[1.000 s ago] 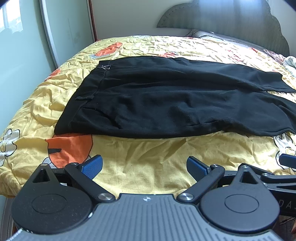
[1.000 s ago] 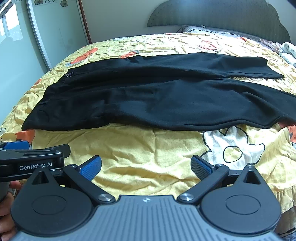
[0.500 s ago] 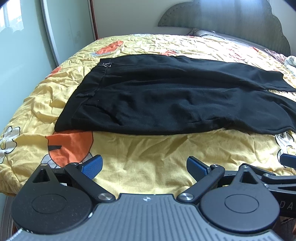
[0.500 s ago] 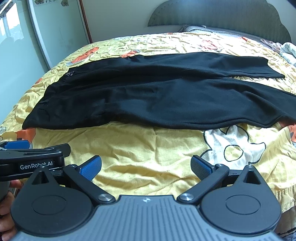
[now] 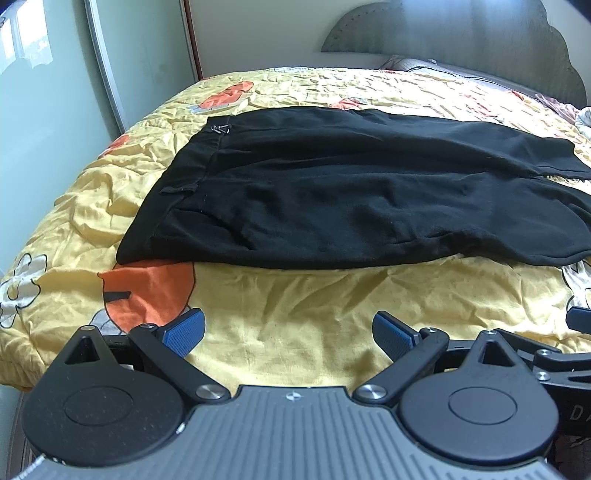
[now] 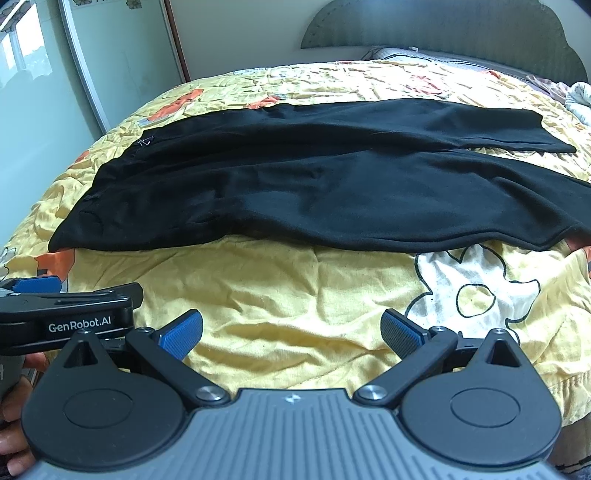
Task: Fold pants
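Note:
Black pants (image 5: 332,199) lie flat across the yellow bedspread, waistband at the left, legs running right; they also show in the right wrist view (image 6: 314,184). The two legs lie side by side, the far one ending at a hem at the right (image 6: 546,133). My left gripper (image 5: 288,332) is open and empty, above the bedspread in front of the pants' near edge. My right gripper (image 6: 291,332) is open and empty, also short of the near edge. The left gripper's body (image 6: 66,317) shows at the left of the right wrist view.
The yellow bedspread (image 5: 295,295) with orange and white flower prints is wrinkled. A grey headboard (image 6: 443,29) stands at the back, a glass door (image 5: 55,92) at the left. Crumpled cloth (image 6: 576,96) lies at the far right.
Both grippers have moved slightly toward the pants and the view has tilted down a little. Both stay open. The pants have not moved.

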### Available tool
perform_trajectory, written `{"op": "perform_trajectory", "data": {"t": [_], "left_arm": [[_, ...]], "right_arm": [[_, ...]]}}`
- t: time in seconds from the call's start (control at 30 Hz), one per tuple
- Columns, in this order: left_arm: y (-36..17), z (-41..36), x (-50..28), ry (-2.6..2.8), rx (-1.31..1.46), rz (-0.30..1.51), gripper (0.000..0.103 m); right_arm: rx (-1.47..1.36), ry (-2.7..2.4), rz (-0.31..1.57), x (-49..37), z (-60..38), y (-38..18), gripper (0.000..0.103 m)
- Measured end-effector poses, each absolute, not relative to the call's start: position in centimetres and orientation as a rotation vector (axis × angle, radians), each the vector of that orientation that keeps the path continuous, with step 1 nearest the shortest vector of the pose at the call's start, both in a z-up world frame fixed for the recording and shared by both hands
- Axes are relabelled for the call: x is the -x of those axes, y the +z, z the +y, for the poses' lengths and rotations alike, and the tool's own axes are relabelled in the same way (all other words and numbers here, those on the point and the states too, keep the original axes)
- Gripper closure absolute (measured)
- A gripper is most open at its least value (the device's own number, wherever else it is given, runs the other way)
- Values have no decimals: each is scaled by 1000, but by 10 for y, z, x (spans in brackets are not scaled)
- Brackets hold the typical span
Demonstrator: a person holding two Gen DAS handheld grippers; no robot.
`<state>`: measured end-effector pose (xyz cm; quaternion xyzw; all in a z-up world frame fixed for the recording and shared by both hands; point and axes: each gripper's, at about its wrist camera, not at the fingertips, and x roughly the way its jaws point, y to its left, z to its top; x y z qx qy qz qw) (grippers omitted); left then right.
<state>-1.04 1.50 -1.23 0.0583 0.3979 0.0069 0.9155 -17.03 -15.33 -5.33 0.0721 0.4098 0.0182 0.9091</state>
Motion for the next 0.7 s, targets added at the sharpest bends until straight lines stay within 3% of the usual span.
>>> {"op": "perform_trajectory", "data": {"t": [0.37,0.6,0.7], "left_arm": [[-9,17,-7,17,-146,795,4],[3,34,-29,47,-127,716,4],[8,46,-47,82,-100,707,4]], "right_arm": [[-84,93,785,149,-153,-42,0],[96,293,524,120,-146,-11,0],[178,349,497,82,-139,4,0]]}}
